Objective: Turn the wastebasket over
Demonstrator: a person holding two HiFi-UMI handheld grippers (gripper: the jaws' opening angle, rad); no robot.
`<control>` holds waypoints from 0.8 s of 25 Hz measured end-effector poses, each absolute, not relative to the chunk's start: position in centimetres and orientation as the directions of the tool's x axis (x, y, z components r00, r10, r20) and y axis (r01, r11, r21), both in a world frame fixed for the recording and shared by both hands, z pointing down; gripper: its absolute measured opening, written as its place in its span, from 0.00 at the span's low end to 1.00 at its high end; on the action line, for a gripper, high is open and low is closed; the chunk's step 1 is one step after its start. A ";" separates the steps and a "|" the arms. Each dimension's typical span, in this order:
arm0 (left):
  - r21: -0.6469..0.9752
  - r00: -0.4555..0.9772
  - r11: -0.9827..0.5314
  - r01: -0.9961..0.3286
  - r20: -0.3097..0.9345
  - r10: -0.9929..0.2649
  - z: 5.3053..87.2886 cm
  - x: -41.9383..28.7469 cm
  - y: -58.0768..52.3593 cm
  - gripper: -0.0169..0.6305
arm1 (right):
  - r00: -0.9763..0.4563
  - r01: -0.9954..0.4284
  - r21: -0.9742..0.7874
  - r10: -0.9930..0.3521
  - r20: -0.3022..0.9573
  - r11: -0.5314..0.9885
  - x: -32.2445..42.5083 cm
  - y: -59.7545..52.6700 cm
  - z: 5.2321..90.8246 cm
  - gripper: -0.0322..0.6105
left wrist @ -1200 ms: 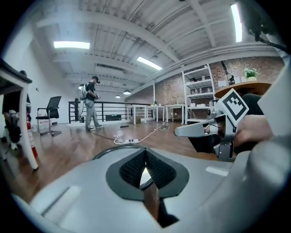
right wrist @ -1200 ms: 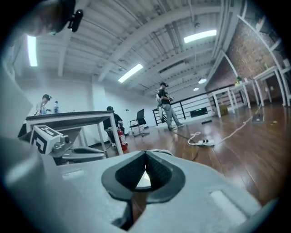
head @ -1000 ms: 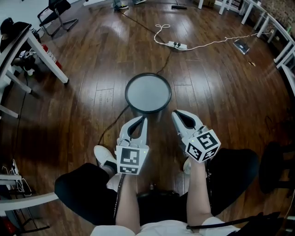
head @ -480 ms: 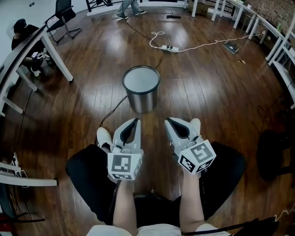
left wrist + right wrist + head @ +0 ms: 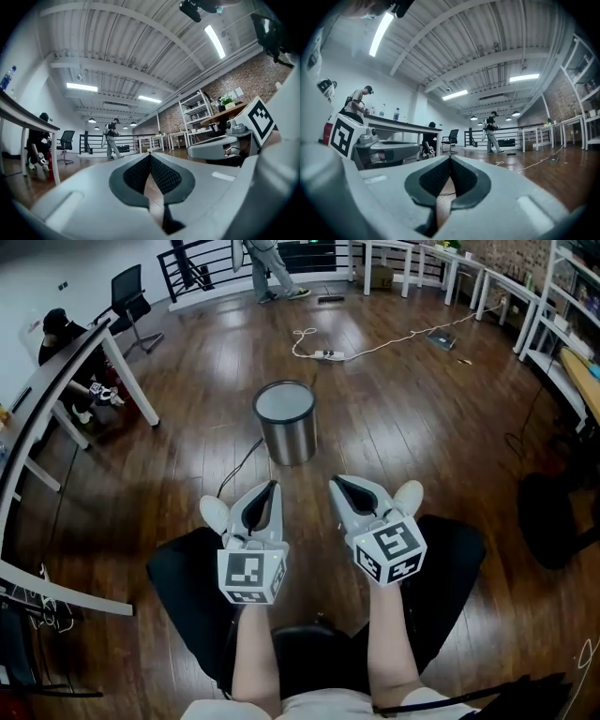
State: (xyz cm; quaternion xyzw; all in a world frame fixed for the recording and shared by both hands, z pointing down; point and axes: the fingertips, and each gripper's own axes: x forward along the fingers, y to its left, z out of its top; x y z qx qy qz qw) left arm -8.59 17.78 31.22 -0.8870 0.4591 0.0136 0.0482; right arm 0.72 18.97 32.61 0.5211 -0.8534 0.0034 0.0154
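The metal wastebasket [image 5: 286, 422] stands on the wooden floor ahead of me, a tapered steel cylinder with a dark rim and a pale round top face. It shows only in the head view. My left gripper [image 5: 273, 486] and right gripper [image 5: 336, 482] are held level side by side over my knees, well short of the basket and apart from it. Both are shut with nothing between the jaws. In the left gripper view the left gripper [image 5: 150, 154] has its pads meeting; the right gripper view shows the same for the right gripper [image 5: 450, 158].
A black cable [image 5: 239, 465] runs from the basket toward me. A power strip with white cord [image 5: 323, 354] lies beyond it. A desk [image 5: 56, 390] with a seated person [image 5: 61, 334] is at left, a dark stool [image 5: 553, 512] at right, and a person walks at the back [image 5: 267, 263].
Both grippers have pulled back from the wastebasket toward my body and risen. The basket now sits farther off in the head view. Both stayed shut.
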 end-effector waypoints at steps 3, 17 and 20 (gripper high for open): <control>-0.073 0.573 -0.569 -0.819 -0.083 -0.815 30.3 -9.8 19.0 0.05 | -0.460 -0.887 0.020 -0.887 0.038 0.461 -0.4 20.2 31.8 0.04; -0.058 0.590 -0.587 -0.807 -0.088 -0.802 30.3 -10.7 21.1 0.05 | -0.428 -0.900 0.081 -0.904 0.007 0.428 -0.7 22.6 31.1 0.04; -0.063 0.592 -0.588 -0.806 -0.076 -0.802 31.0 -10.3 20.8 0.05 | -0.423 -0.904 0.066 -0.906 0.022 0.423 -0.4 22.4 32.0 0.04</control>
